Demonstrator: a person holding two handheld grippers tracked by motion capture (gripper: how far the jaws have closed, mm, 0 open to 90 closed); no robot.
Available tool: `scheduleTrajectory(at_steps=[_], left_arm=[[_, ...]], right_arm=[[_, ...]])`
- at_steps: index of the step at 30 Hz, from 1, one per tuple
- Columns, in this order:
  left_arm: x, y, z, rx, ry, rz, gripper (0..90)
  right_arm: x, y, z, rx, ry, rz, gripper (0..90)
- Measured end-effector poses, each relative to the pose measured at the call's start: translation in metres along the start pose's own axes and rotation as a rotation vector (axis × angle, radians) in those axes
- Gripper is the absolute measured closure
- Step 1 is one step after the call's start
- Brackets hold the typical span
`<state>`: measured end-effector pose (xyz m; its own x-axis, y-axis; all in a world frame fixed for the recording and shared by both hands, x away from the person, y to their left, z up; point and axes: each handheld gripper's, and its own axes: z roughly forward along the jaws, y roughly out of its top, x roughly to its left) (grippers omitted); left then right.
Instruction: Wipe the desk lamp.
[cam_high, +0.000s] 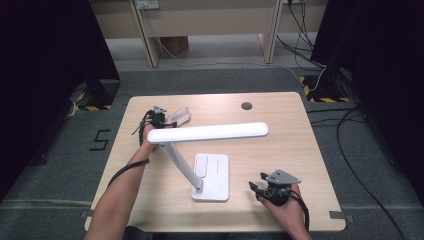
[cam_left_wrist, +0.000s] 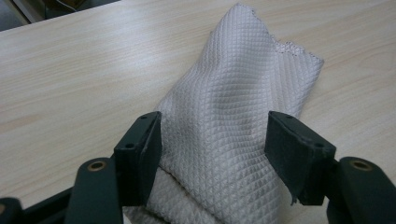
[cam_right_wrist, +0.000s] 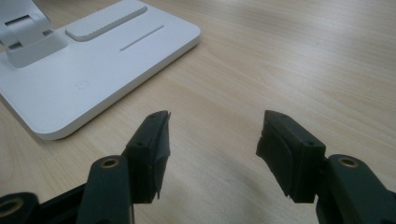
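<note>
A white desk lamp (cam_high: 210, 132) stands mid-table, its long head horizontal above its flat base (cam_high: 215, 172). A pale waffle-textured cloth (cam_high: 181, 116) lies folded at the back left of the table. My left gripper (cam_high: 159, 118) is down at the cloth's near end, open, with the cloth (cam_left_wrist: 233, 116) bunched between its two jaws and the pads (cam_left_wrist: 140, 154) close to its sides. My right gripper (cam_high: 260, 186) rests open near the front right, empty. In the right gripper view the right gripper (cam_right_wrist: 212, 149) points at bare wood beside the lamp base (cam_right_wrist: 93, 70).
The wooden table (cam_high: 280, 155) has a dark cable hole (cam_high: 246, 105) at the back. Bare wood lies to the right of the lamp. Beyond the table are grey floor, cables and a wooden bench frame.
</note>
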<state>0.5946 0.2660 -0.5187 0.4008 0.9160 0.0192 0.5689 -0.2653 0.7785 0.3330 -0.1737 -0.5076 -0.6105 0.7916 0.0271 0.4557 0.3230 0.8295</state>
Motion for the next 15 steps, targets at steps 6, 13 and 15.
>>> scheduleTrajectory(at_steps=[6, 13, 15], left_arm=[[-0.0028, -0.0021, -0.0001, -0.026, -0.013, 0.013, 54.8], [-0.0079, 0.0000, -0.0042, 0.007, 0.009, 0.000, 78.2], [-0.0085, 0.0010, -0.0049, 0.016, 0.015, -0.013, 79.2]], right_arm=[[0.0008, -0.0001, 0.0015, 0.008, 0.009, -0.004, 42.8], [0.0021, 0.0001, 0.0011, -0.001, 0.014, -0.009, 42.9], [0.0021, 0.0000, 0.0011, 0.002, 0.016, -0.009, 42.9]])
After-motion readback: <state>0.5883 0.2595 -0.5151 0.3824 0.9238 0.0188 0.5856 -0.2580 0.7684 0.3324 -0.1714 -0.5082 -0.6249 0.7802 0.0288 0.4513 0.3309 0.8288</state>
